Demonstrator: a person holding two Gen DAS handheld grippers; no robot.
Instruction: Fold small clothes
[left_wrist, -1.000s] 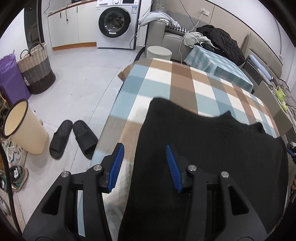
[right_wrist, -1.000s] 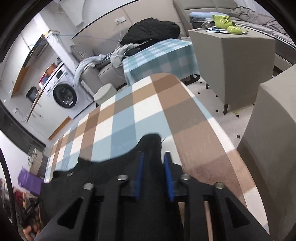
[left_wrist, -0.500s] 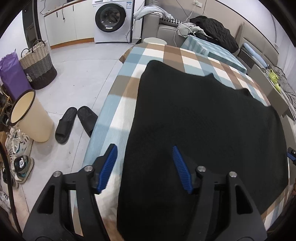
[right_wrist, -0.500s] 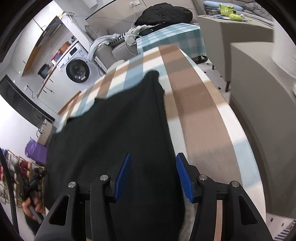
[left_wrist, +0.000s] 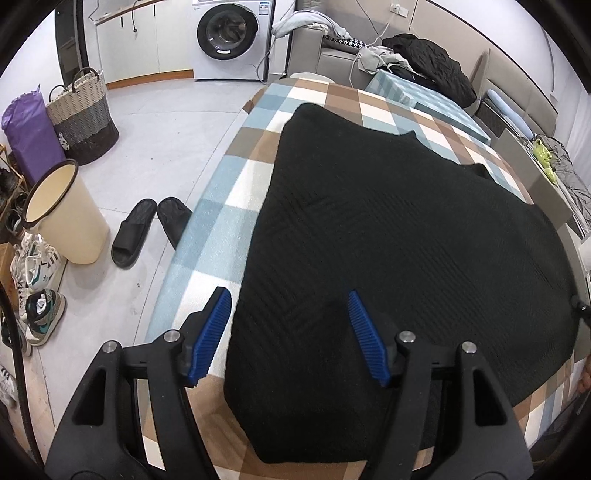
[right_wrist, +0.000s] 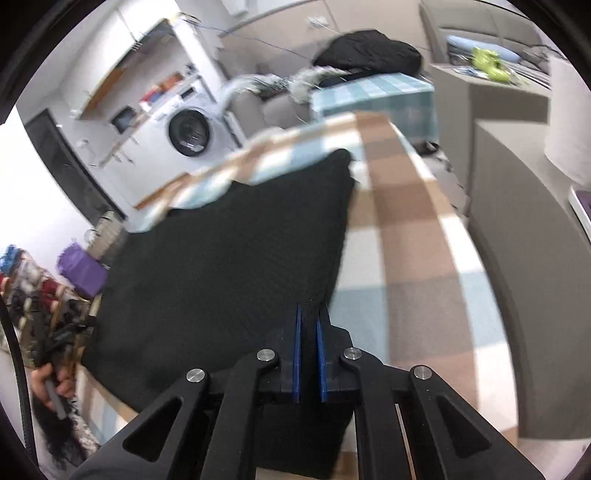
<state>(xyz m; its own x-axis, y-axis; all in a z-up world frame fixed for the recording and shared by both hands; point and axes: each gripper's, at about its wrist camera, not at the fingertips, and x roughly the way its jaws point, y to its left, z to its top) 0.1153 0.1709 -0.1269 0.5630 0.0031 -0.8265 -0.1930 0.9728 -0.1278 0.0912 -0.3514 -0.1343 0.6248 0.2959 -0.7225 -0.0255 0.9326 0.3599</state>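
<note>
Checked tablecloth (left_wrist: 236, 177) covering table. Black knit garment (left_wrist: 388, 229) spread flat across it. Left gripper (left_wrist: 288, 332) open, jaws straddling garment's near left edge, nothing gripped. Right gripper (right_wrist: 308, 325) just closing, clamped on garment's near right edge.

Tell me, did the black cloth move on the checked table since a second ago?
Yes. The black cloth now reaches much farther across the checked table, towards the washing machine, covering squares that were bare before.
</note>
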